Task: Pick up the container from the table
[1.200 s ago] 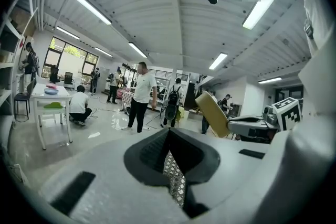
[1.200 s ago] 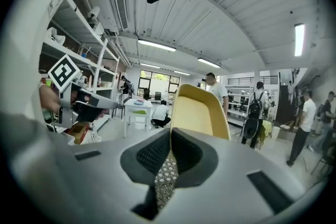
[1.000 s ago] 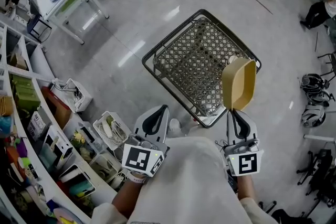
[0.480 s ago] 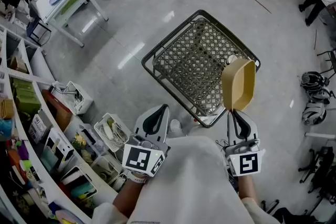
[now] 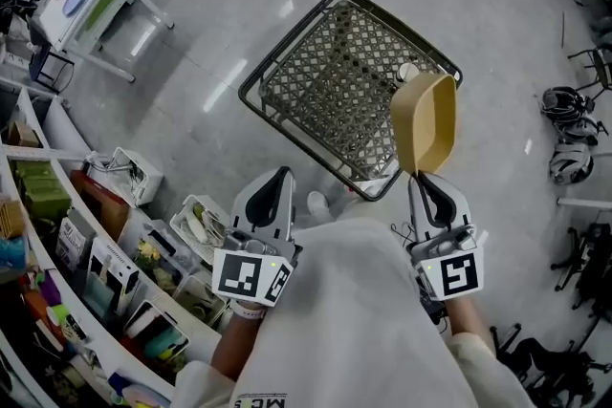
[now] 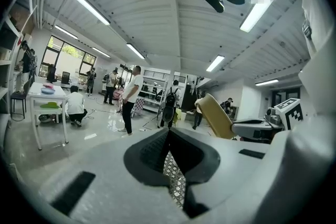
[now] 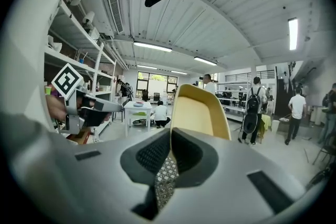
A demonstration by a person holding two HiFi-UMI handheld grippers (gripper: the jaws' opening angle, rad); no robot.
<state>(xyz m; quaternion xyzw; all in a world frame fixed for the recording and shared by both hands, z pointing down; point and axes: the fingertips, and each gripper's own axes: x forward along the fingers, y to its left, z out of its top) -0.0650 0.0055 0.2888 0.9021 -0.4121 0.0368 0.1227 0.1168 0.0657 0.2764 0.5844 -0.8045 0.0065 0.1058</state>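
Wire basket (image 5: 287, 62) shifted up-frame; right gripper (image 5: 419, 177) pinches container (image 5: 426, 122) rim over its near corner; left gripper (image 5: 277, 188) pressed together, empty. Risk: thin edge grip lets container pivot.

Right claw (image 7: 169, 140) clamped on container (image 7: 198, 113)

The container (image 5: 424, 121) stands in the right tongs (image 5: 419, 177) over the wire basket (image 5: 245, 93), left tongs (image 5: 277, 179) alongside.
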